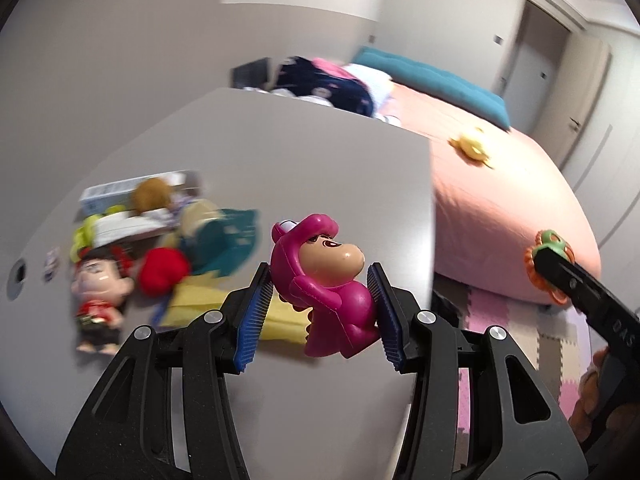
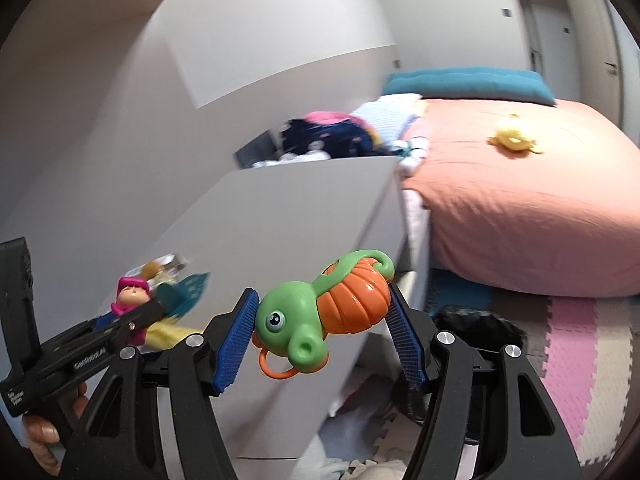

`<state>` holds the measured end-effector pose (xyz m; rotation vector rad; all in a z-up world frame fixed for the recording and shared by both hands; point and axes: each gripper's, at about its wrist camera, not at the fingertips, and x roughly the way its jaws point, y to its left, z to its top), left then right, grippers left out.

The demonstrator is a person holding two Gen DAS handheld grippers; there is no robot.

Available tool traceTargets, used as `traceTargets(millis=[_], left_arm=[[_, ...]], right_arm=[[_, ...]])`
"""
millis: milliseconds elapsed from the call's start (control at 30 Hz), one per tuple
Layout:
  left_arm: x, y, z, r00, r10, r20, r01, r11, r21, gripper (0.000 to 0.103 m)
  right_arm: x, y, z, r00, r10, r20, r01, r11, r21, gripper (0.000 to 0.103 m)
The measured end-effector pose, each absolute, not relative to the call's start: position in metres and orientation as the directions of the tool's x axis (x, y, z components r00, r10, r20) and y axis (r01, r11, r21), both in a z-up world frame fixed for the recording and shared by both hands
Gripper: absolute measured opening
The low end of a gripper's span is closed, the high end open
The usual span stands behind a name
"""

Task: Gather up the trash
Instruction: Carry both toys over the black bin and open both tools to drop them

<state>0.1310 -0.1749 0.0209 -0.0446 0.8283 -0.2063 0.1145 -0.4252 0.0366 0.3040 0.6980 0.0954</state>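
Mid-carry above the tabletop (image 1: 320, 152): left tool (image 1: 320, 304) pinching pink monkey figure (image 1: 324, 284), right tool (image 2: 320, 320) pinching green-and-orange seahorse toy (image 2: 320, 312); next, probably finding a bin, none visible, and releasing there.

Home bedroom, likely a kid's: bed (image 2: 520, 216) with pink sheet, foam mat (image 2: 576, 360), toys (image 1: 132, 256) on white table (image 1: 280, 160).
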Motion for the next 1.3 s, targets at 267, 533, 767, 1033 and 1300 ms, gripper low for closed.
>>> traceTargets(millis=[267, 533, 767, 1033, 1300], left_arm=[[0.144, -0.252, 0.016, 0.602, -0.283, -0.746, 0.315, 0.943, -0.104, 0.049], [0.150, -0.326, -0.003, 0.521, -0.347, -0.780, 0.454, 0.886, -0.091, 0.049], [0.155, -0.370, -0.027, 0.457, -0.353, -0.817, 0.529, 0.846, -0.069, 0.049], [0.171, -0.391, -0.047, 0.436, -0.301, -0.848, 0.544, 0.839, -0.018, 0.097], [0.180, -0.386, -0.045, 0.439, -0.304, -0.845, 0.524, 0.851, -0.034, 0.097]], right_arm=[[0.112, -0.491, 0.034, 0.780, 0.064, -0.622, 0.146, 0.948, 0.282, 0.065], [0.119, -0.556, 0.024, 0.768, -0.026, -0.640, 0.277, 0.914, 0.296, 0.065], [0.132, -0.605, 0.007, 0.739, -0.097, -0.667, 0.369, 0.886, 0.280, 0.065], [0.160, -0.628, -0.001, 0.707, -0.227, -0.670, 0.444, 0.879, 0.171, 0.089], [0.164, -0.637, -0.004, 0.698, -0.240, -0.674, 0.465, 0.869, 0.172, 0.089]])
